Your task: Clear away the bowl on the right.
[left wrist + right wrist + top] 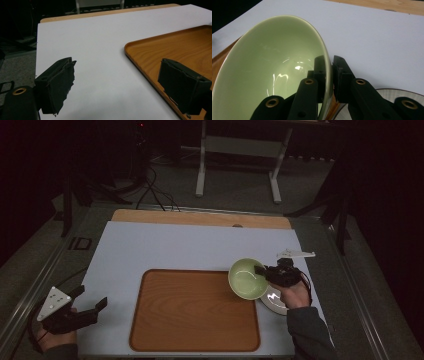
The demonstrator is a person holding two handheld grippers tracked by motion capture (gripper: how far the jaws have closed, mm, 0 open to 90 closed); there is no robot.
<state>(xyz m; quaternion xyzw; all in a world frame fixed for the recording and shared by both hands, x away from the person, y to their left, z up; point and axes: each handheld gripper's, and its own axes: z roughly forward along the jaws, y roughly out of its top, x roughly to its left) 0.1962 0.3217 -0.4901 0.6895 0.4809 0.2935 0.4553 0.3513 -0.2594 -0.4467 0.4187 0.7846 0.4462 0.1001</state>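
Right gripper [262, 272] pinches bowl [246, 279] rim.

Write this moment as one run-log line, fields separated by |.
right tool: shut on green bowl rim, over tray right edge | left tool: open, holding nothing | plate: beside tray

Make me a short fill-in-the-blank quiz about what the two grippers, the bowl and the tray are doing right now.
1. The right gripper pinches the green bowl by its ____.
2. The left gripper is open and holds ____.
3. The wooden tray has ____ lying flat on it.
4. The plate sits on the white sheet, ____ the right hand.

Missing words: rim; nothing; nothing; under
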